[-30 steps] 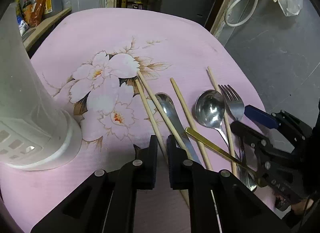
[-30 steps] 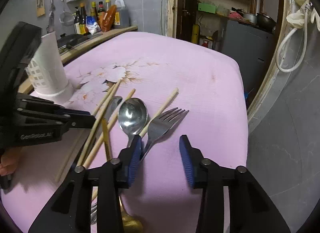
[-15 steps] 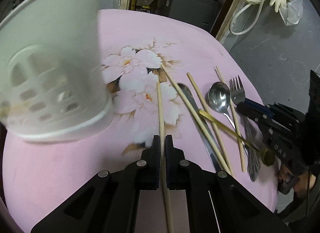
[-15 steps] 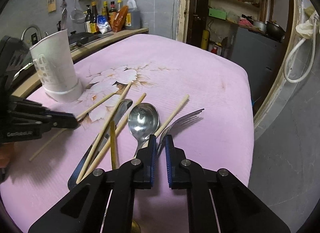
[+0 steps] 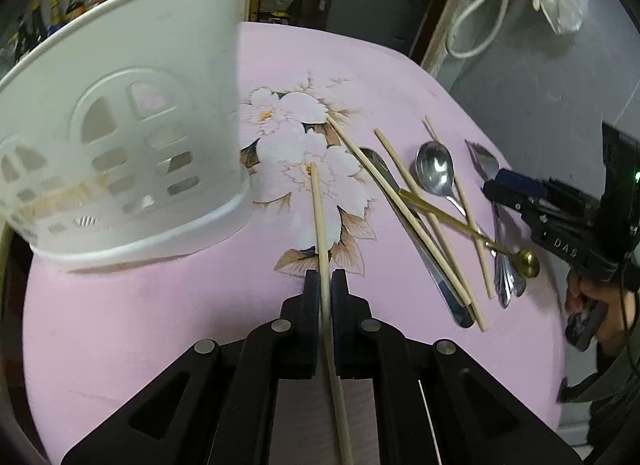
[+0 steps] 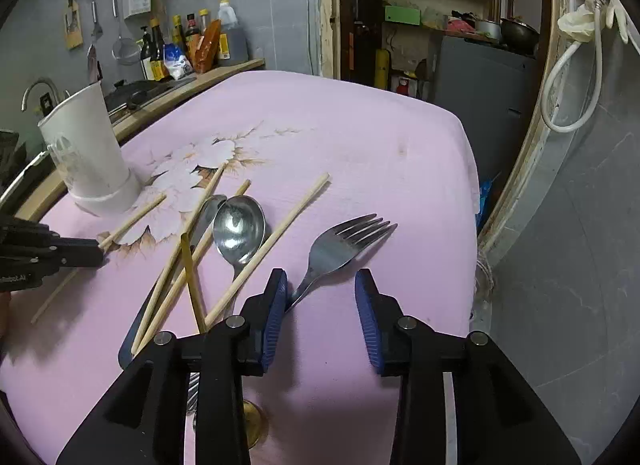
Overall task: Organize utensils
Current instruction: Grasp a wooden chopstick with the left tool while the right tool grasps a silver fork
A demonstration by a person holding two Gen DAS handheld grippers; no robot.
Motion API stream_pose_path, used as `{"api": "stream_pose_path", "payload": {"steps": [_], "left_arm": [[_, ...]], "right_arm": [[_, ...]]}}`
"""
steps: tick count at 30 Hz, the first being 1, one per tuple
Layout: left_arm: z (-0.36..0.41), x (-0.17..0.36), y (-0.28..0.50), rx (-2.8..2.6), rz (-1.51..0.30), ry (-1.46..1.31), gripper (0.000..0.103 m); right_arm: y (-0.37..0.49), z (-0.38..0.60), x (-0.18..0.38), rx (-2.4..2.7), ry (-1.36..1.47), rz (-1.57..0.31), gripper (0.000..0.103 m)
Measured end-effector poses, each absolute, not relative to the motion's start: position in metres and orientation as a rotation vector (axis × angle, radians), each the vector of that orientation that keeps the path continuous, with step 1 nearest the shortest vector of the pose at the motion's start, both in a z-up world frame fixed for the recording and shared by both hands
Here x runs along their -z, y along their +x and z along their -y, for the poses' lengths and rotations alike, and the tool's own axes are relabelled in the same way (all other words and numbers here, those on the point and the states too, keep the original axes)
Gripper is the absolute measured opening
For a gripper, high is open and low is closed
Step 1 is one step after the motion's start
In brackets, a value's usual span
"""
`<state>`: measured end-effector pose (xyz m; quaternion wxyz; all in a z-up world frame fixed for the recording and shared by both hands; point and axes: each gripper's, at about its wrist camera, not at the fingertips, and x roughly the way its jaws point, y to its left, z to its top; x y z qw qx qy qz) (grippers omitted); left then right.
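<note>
The left gripper (image 5: pixel 325 285), clamped on a pale wooden chopstick (image 5: pixel 319 213) whose long axis points away, stands right of the white slotted plastic holder (image 5: pixel 120 137), while the right gripper (image 6: pixel 321 297), its jaws opening and gripping nothing, straddles the steel fork (image 6: pixel 340 249).

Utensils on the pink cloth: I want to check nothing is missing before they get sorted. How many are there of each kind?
Wooden chopsticks: 4 (one gripped in the left claw)
Silver spoon: 1
Fork: 1
Knife: 1
Gold spoon: 1
Total: 8
</note>
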<state>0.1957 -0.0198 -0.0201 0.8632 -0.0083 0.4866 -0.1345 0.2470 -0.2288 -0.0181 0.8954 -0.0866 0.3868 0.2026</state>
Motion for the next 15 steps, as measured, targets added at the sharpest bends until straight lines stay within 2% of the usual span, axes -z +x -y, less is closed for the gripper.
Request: {"api": "stream_pose_path", "payload": {"steps": [6,9,11,12,13,15], "left_arm": [[0.030,0.022,0.215,0.283,-1.072,0.051,0.005],[0.030,0.025,0.223,0.285,-1.097,0.032,0.005],[0.032,0.025,0.224,0.286,-1.098,0.044,0.005],[0.033,0.025,0.223,0.286,-1.092,0.056,0.004],[0.034,0.024,0.222,0.284,-1.086,0.063,0.004],[0.034,0.025,0.221,0.280,-1.066,0.060,0.003]], "right_arm": [[0.264,0.217,0.022,-0.405,-0.186,-0.836,0.040],[0.275,0.213,0.024,-0.394,-0.183,-0.854,0.040],[0.275,0.212,0.024,-0.393,-0.188,-0.852,0.032],[0.274,0.213,0.024,-0.394,-0.188,-0.847,0.020],[0.273,0.215,0.024,-0.394,-0.184,-0.845,0.013],[0.271,0.219,0.023,-0.405,-0.166,-0.834,0.011]]}}
